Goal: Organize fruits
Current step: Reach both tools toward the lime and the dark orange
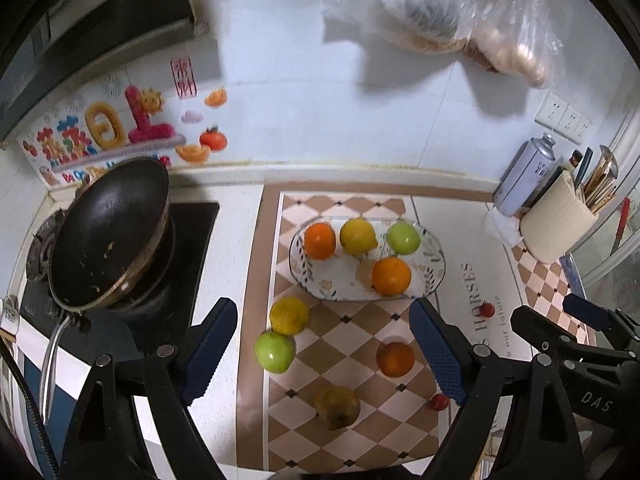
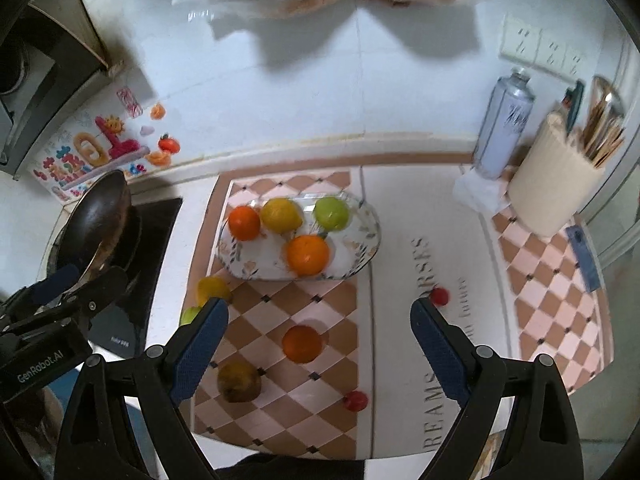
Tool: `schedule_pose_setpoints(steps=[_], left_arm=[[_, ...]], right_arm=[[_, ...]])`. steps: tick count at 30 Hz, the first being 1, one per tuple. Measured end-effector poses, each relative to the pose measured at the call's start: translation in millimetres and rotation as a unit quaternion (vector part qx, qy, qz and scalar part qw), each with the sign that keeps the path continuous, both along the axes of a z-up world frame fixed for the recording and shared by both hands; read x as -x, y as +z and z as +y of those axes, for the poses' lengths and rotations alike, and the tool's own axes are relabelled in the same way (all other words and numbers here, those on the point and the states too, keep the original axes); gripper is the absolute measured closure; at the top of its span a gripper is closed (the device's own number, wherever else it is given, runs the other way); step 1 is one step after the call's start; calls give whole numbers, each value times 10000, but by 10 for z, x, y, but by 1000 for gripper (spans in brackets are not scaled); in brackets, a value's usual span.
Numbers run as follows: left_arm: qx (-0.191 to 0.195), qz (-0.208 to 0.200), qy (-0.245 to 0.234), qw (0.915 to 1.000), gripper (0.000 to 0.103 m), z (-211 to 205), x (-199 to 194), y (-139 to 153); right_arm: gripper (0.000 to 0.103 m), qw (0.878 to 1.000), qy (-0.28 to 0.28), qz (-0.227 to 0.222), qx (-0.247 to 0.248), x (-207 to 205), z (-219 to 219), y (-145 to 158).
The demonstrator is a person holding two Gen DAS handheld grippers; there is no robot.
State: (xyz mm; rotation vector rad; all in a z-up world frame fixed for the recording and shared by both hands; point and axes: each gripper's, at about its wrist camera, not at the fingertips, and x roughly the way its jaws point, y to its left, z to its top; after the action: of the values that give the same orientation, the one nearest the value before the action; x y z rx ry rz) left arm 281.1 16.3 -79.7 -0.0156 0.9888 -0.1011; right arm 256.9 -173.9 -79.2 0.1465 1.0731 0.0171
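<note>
Left claw (image 1: 324,352) spread, empty, lower frame; right claw (image 2: 320,354) likewise. Green apple (image 2: 191,315) at centre left half hidden behind its finger. Plate (image 1: 434,264) at centre holds four fruits; rest loose on counter (image 1: 460,220). Bags (image 1: 440,12) up top blurred, contents unclear.

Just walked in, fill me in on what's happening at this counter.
A person holding a gripper in each hand is sorting fruit. The glass plate already carries two oranges, a lemon and a green apple. On the checkered mat lie another lemon, a green apple, an orange, a brownish pear and two small red tomatoes. The left gripper and right gripper hover above, open and empty.
</note>
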Motion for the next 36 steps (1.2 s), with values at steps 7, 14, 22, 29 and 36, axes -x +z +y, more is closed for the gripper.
schedule_pose_setpoints(steps=[7, 14, 22, 29, 36], left_arm=[[-193, 815, 407, 9957, 1, 378, -212, -581], [-82, 2110, 888, 9734, 1, 787, -499, -1462], [54, 2883, 807, 9541, 1, 702, -747, -2130], [38, 3117, 631, 9481, 11, 559, -843, -2412], [-16, 3161, 431, 9478, 50, 470, -847, -2496]], right_arm=[[8, 9945, 143, 952, -413, -235, 47, -840], [8, 9812, 122, 1783, -728, -432, 102, -1725], [8, 9716, 135, 2199, -864, -572, 174, -2144], [9, 9653, 131, 2425, -957, -642, 229, -2349], [20, 9622, 176, 2540, -966, -697, 324, -2483]])
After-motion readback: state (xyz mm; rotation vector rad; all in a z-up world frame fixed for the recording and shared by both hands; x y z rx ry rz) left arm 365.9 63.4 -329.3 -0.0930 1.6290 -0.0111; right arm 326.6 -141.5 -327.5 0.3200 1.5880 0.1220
